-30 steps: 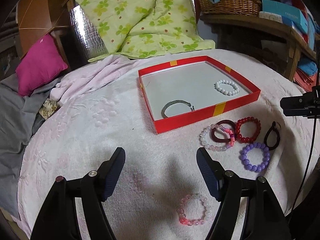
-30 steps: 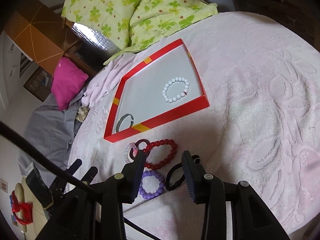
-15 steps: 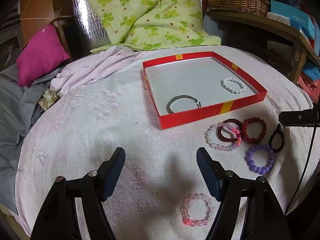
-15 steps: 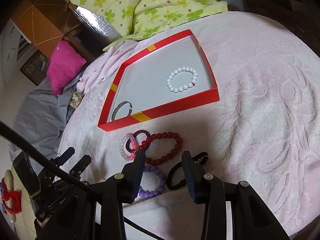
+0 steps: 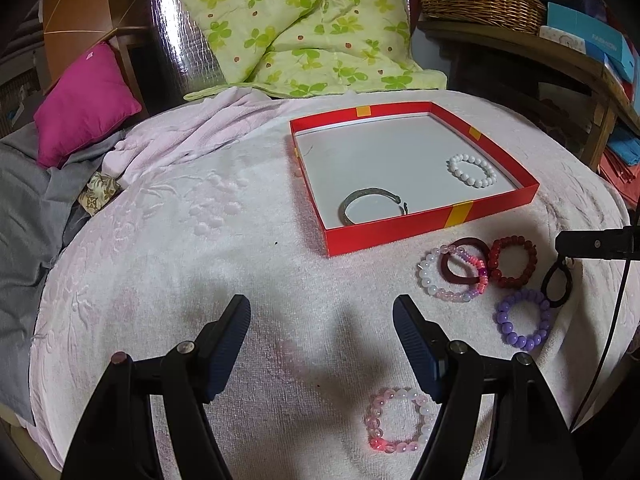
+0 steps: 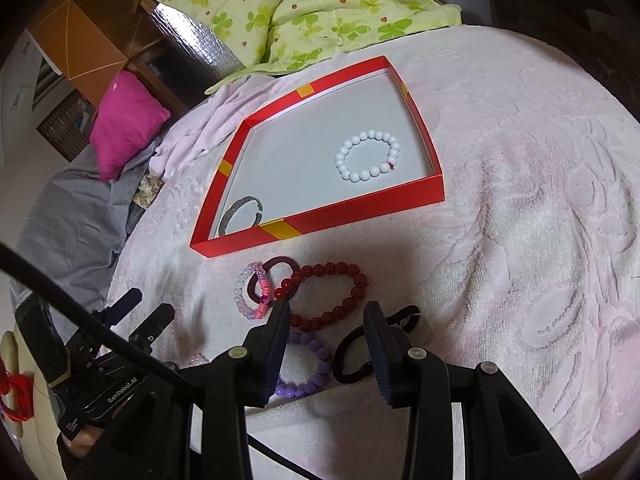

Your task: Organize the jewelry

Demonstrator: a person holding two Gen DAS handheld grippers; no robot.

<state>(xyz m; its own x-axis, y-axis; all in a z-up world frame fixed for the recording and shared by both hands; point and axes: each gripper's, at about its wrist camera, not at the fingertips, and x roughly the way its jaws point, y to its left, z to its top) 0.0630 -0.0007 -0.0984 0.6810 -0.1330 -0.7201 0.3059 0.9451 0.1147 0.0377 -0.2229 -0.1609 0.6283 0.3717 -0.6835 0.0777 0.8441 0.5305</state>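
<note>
Only two in so far – white bead bracelet (image 6: 368, 156) and metal bangle (image 5: 370, 206) sit in the red tray (image 5: 430, 224), six more wait lower right, both grippers (image 5: 322, 336) (image 6: 326, 334) open, empty

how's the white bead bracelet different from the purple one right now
The white bead bracelet lies inside the red box, on its pale floor; the purple bead bracelet lies outside it on the pink blanket. The white one lies clear of other jewelry, while the purple one sits among other bracelets, close under the right tool. Both are closed loops of round beads lying flat.
</note>
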